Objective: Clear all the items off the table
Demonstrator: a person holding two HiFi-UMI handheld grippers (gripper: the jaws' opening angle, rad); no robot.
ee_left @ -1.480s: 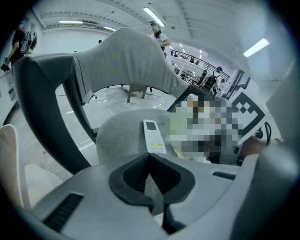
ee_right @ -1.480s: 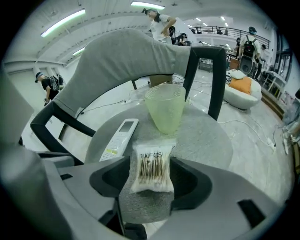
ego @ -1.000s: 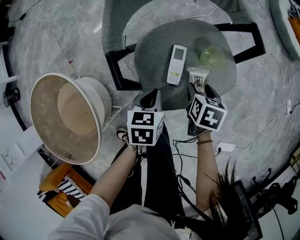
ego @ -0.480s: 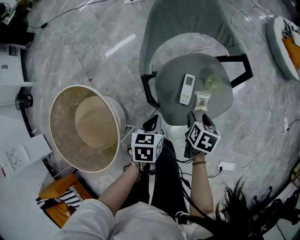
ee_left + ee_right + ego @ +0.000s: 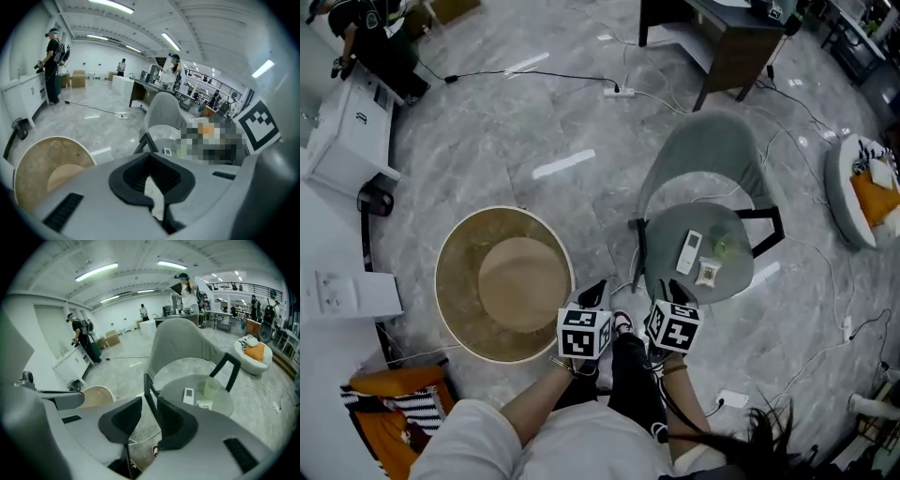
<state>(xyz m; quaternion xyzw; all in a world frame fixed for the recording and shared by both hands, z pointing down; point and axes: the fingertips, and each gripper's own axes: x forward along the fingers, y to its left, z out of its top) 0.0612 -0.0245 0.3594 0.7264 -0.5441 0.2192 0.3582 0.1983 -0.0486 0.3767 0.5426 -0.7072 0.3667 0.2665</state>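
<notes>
Nothing I can actually read here. Print on the remote point(image 5: 690, 251) and the little packet point(image 5: 708, 273) on my surface point(image 5: 667, 239) is way too tiny to make out.

Head view: high up, looking steeply down on the floor point(image 5: 534, 122); table point(image 5: 675, 277) right of centre, basket point(image 5: 459, 281) left, both small. Left gripper view: low, facing out across the room; basket lower left, table ahead; right gripper view: similar heading, table nearer and central. All three share table and basket.
</notes>
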